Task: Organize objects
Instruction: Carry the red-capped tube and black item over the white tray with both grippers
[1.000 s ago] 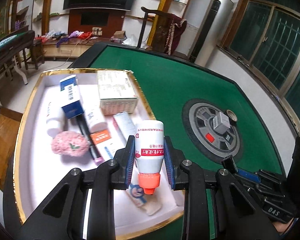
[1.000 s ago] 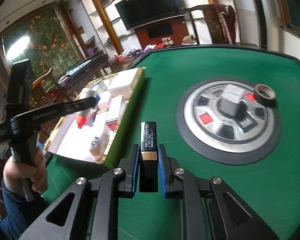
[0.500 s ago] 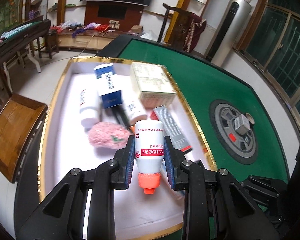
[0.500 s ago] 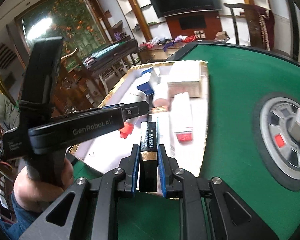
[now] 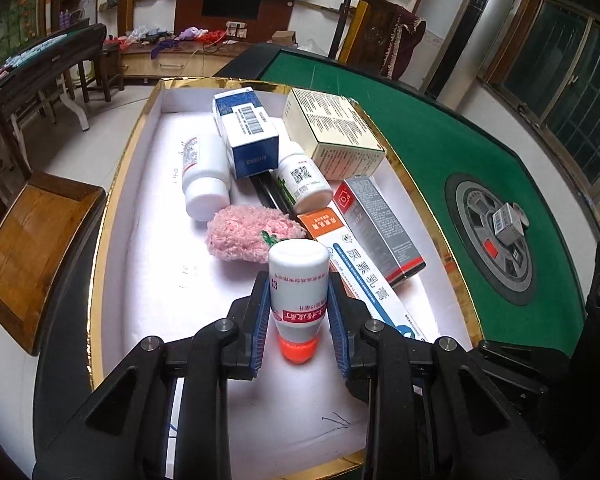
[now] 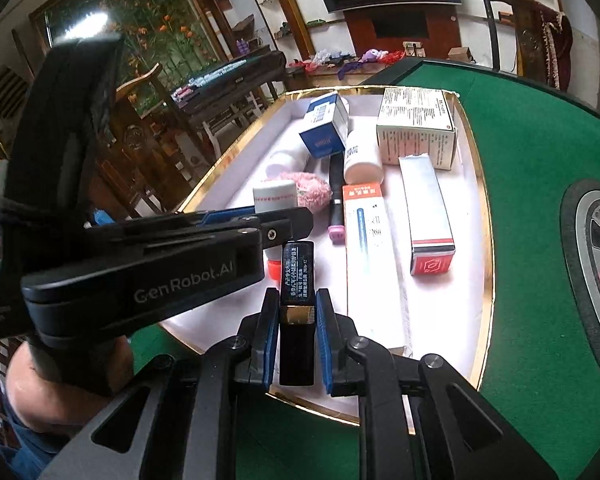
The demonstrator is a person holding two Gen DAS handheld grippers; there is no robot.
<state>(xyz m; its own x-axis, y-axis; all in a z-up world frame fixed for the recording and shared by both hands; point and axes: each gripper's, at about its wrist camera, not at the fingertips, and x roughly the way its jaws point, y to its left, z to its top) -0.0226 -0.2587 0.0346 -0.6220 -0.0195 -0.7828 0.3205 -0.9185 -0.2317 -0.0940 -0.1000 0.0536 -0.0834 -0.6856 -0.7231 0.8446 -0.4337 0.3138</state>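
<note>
My left gripper (image 5: 299,316) is shut on a white bottle with an orange cap (image 5: 298,280) and holds it over the near part of the gold-rimmed white tray (image 5: 148,280). My right gripper (image 6: 297,320) is shut on a slim black box with a gold band (image 6: 297,280) above the tray's near edge (image 6: 488,240). The left gripper's body (image 6: 140,264) crosses the right wrist view, with its bottle (image 6: 276,196) showing behind it.
The tray holds a blue-white box (image 5: 246,132), a cream box (image 5: 332,132), two white bottles (image 5: 204,172), a pink fluffy item (image 5: 252,232), a grey-red box (image 5: 380,228) and an orange-white box (image 5: 360,272). A green table (image 5: 440,148) with a round centre panel (image 5: 496,232) lies right.
Both grippers have moved left from the green table to over the tray, each still holding its object. The left gripper now hangs lower over the tray's near part.
</note>
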